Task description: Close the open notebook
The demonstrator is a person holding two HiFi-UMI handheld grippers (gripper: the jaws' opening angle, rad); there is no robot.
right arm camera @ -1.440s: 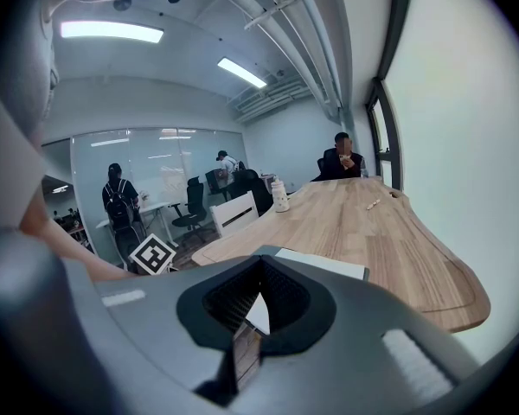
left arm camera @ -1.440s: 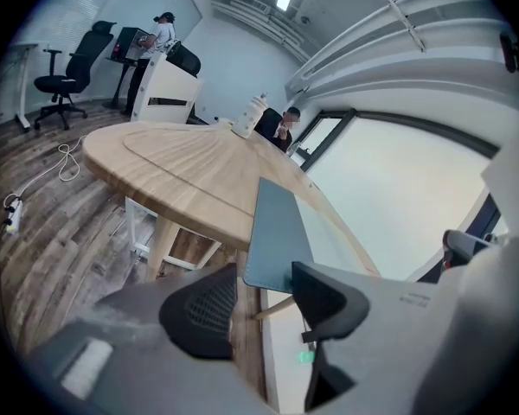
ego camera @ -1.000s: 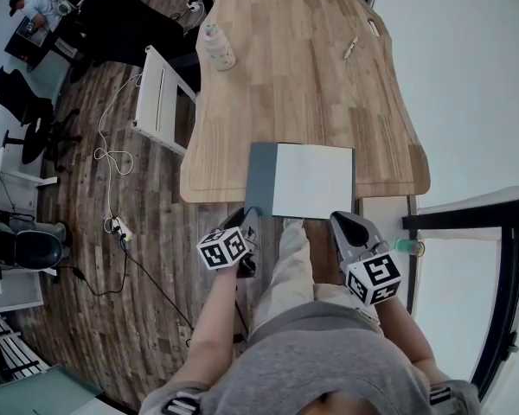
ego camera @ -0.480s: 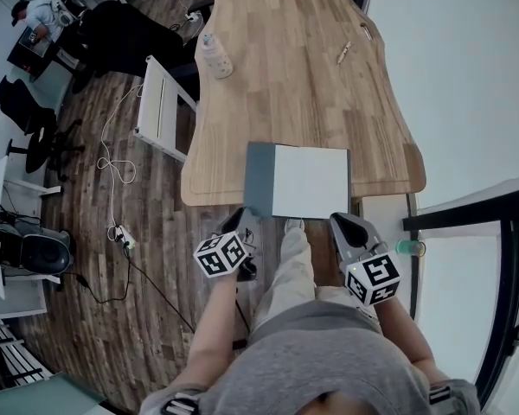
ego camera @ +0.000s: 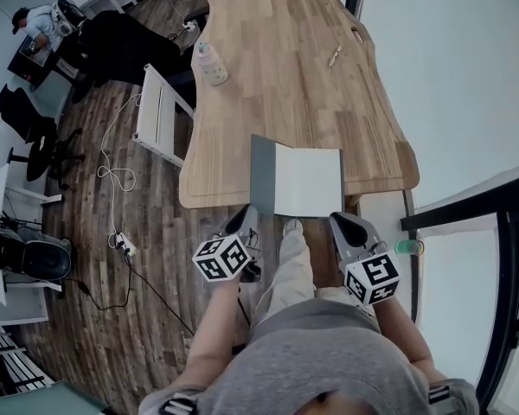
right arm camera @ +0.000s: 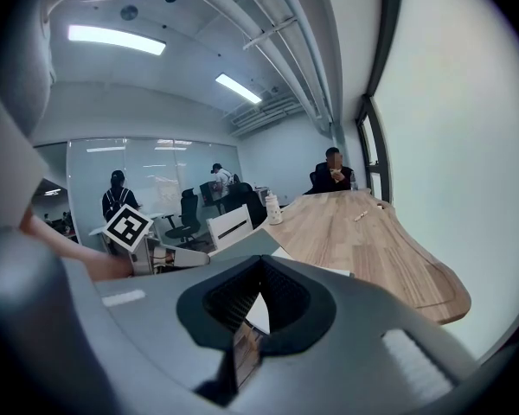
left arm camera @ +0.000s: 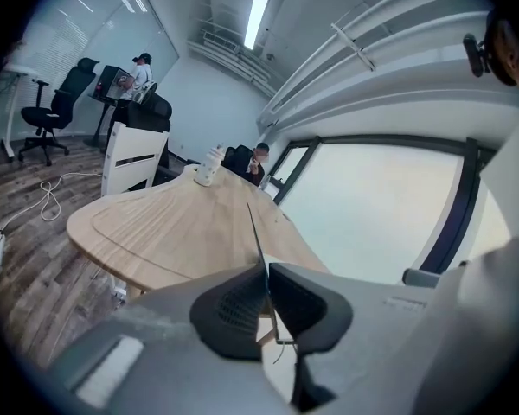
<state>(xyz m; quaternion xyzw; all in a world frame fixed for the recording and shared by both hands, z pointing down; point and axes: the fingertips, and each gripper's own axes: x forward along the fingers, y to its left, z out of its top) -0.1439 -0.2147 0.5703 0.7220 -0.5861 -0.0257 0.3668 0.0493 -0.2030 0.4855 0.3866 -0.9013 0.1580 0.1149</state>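
The open notebook lies at the near edge of the wooden table [ego camera: 285, 85], its white page [ego camera: 310, 180] flat. Its grey left cover [ego camera: 261, 173] stands tilted up off the table. My left gripper [ego camera: 249, 220] is at the cover's near corner, and its jaws are closing. In the left gripper view the thin cover [left arm camera: 258, 236] runs edge-on between the pads of that gripper [left arm camera: 266, 271], pinched there. My right gripper [ego camera: 344, 223] hovers just short of the table edge near the page's right corner, shut and holding nothing. The right gripper view shows this gripper [right arm camera: 261, 262] with the raised grey cover [right arm camera: 242, 245] beyond it.
A bottle [ego camera: 211, 63] stands at the table's far left edge, and a pen [ego camera: 335, 56] lies far right. A white chair [ego camera: 160, 115] and floor cables [ego camera: 112, 180] are left of the table. People sit at desks far off. A window wall runs along the right.
The left gripper has closed on the grey cover's corner and risen, so the cover went from lying flat to tilted up. The right gripper has hardly moved.
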